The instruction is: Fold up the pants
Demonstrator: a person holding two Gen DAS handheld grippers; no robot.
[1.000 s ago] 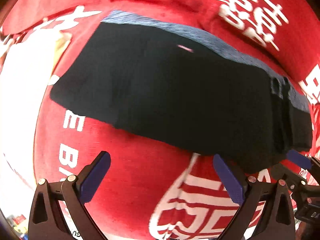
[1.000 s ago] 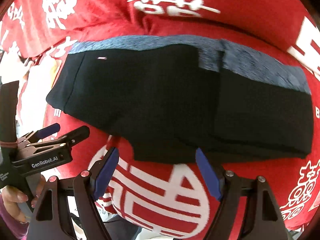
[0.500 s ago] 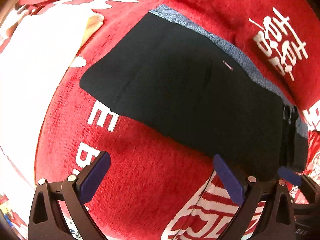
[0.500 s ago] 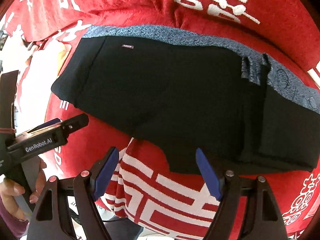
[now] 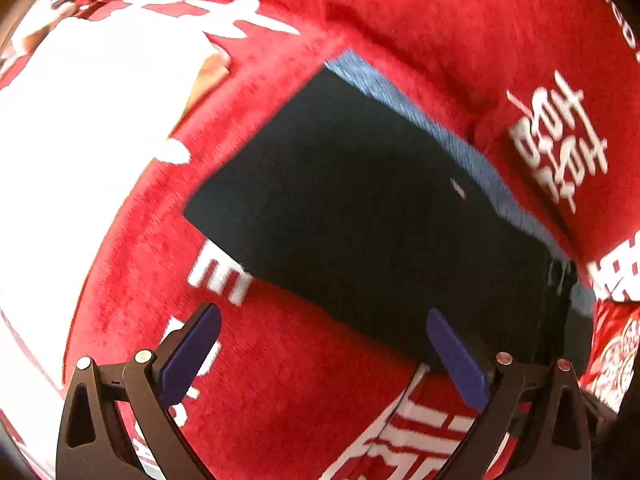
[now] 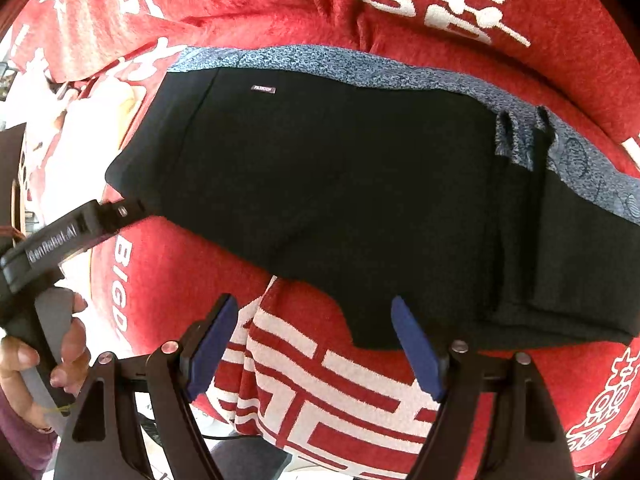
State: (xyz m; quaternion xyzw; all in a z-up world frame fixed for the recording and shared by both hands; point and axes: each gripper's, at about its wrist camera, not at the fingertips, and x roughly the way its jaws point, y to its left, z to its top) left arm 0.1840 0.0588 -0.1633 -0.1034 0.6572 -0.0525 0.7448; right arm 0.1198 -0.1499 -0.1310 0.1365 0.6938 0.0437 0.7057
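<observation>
Black pants (image 6: 340, 184) with a blue-grey waistband (image 6: 360, 68) lie folded flat on a red blanket, waistband on the far side. My right gripper (image 6: 315, 306) hangs open just above their near edge, nothing between its blue pads. My left gripper (image 5: 322, 316) is open too, over bare blanket by the near left part of the pants (image 5: 380, 220); its right pad overlaps the near hem in the picture. In the right wrist view the left gripper's fingertips (image 6: 128, 210) reach the pants' left corner; I cannot tell whether they touch.
The red blanket (image 6: 160, 272) with large white characters covers the whole surface and drops off at the near edge. A bright white cloth (image 5: 80, 160) lies left of the pants. A person's hand (image 6: 24, 360) holds the left tool's handle.
My left gripper has slid along the near hem toward the pants' left end, rolling as it went. The right gripper shifted slightly at first, then stayed. Both remain open.
</observation>
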